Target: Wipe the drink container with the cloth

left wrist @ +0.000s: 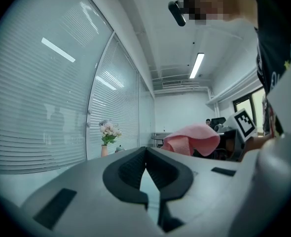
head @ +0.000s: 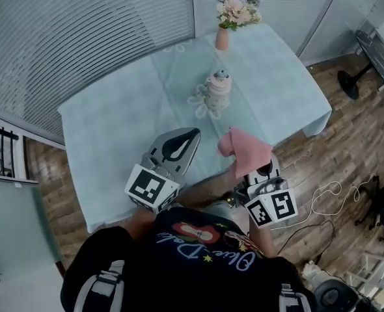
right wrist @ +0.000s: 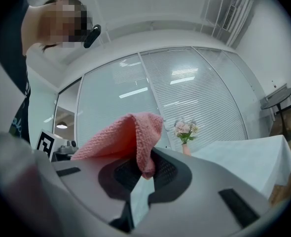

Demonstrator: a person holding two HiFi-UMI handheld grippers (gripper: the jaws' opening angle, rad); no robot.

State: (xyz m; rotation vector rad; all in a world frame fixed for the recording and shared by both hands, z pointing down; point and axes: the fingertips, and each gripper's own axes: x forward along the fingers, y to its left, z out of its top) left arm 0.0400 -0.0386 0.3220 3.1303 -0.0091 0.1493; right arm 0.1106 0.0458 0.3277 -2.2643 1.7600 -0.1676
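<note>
Head view, nearest you: you hold both grippers close to your body, over the near edge of a rectangular table covered in pale blue fabric [head: 114, 129]. To your right, a loose white cable [head: 338, 190] lies on the wooden plank floor [head: 348, 148].
In the way: in the head view the cloth covers the tips of your right gripper. It also shows in the left gripper view, just off to that gripper's right.
Left gripper: your grey left gripper [left wrist: 145, 151] has its jaws closed tip to tip, with only a thin slit lower down, and it holds nothing.
Right gripper: your grey right gripper [right wrist: 146, 158] has its jaws pinched on a fold of the pink knitted cloth [right wrist: 121, 137]. The rest of the cloth bunches up above the jaws.
Drink container: the small white drink container with a grey-blue lid [head: 219, 88] stands upright at mid-table on a white flower-shaped mat [head: 202, 104]. It is beyond both grippers and well apart from them.
Far end: a pink vase of pale flowers [head: 222, 36] stands near the far edge of the table.
Counts: two grippers, one cloth, one container, one mat, one vase.
</note>
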